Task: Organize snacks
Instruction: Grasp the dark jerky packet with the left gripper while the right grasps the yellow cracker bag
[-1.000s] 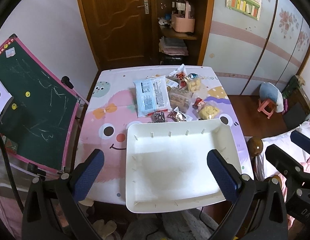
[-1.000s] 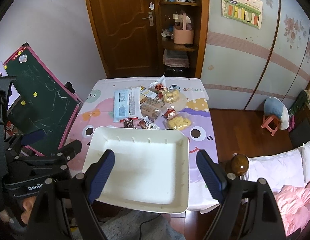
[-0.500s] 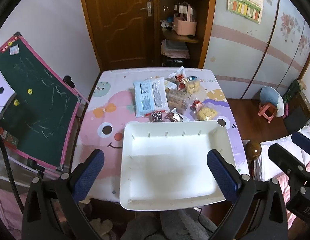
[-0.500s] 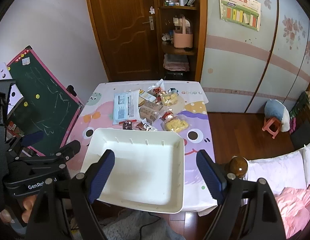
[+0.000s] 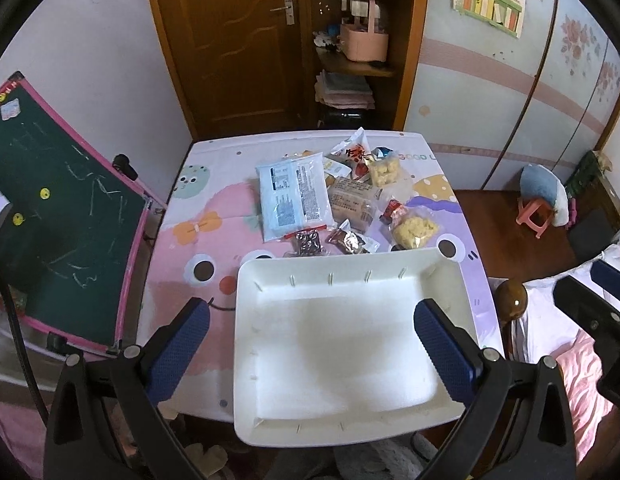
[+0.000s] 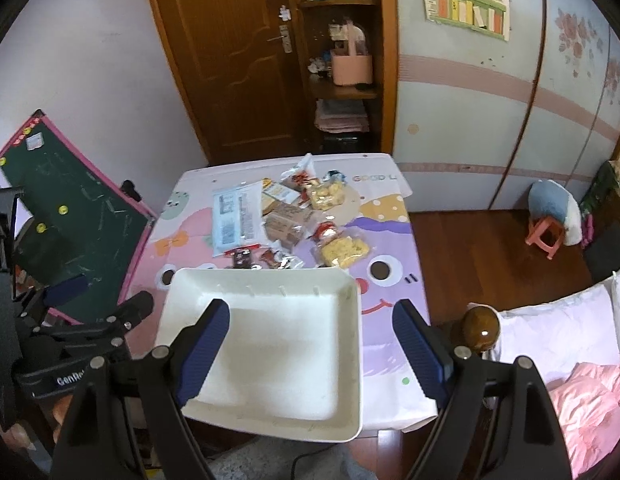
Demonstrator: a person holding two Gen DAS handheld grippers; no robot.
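The snacks (image 5: 341,200) lie in a loose heap at the upper centre of the frame, on the far half of the cartoon-printed table (image 5: 198,216), just beyond the far rim of the white tray (image 5: 349,344). Compared with half a second ago, the heap and tray sit slightly lower and more to the right in the left wrist view. The left gripper (image 5: 310,352) and right gripper (image 6: 313,348) both hang with fingers spread wide, pinching nothing. A chalkboard (image 5: 58,208) leans at the left.
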